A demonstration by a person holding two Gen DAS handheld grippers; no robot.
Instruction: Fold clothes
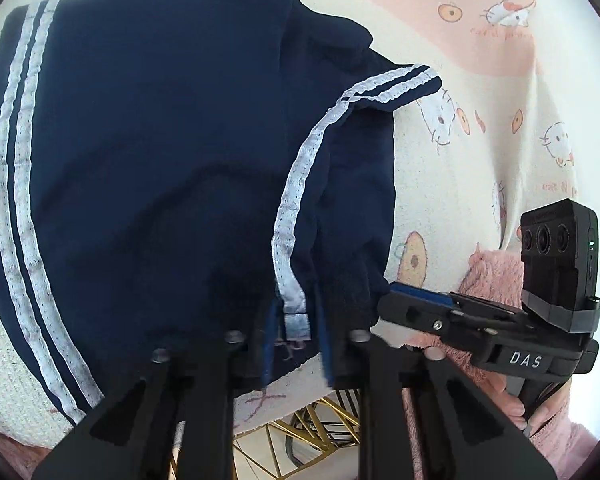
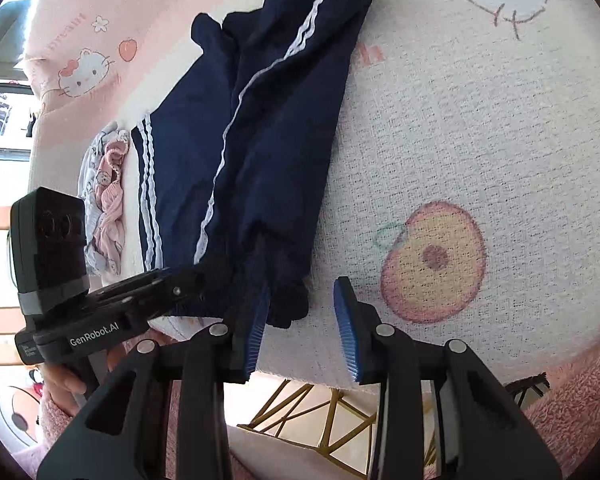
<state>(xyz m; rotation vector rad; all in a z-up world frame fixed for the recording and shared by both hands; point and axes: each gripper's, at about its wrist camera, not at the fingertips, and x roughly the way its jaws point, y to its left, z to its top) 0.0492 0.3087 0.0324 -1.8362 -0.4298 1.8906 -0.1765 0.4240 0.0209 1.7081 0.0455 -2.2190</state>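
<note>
Pinching the near hem of the navy white-striped trousers (image 1: 160,168), which lie on the cartoon-print blanket (image 1: 460,140), with my left gripper (image 1: 296,328), I keep the right gripper (image 2: 300,320) released at that hem's corner, judging it must clamp before folding.

Left wrist view: rides the left gripper (image 1: 296,344), angled steeply down along its fingers, very close over the near hem of the navy trousers (image 1: 160,168), blanket (image 1: 460,140) beyond. Right wrist view: rides the right gripper (image 2: 304,320), also tilted steeply down, close at the trousers' (image 2: 268,140) near right corner. Shared: trousers, blanket (image 2: 480,120), gold frame (image 1: 320,424) below the edge (image 2: 320,412); each shows the other gripper beside the trousers.
</note>
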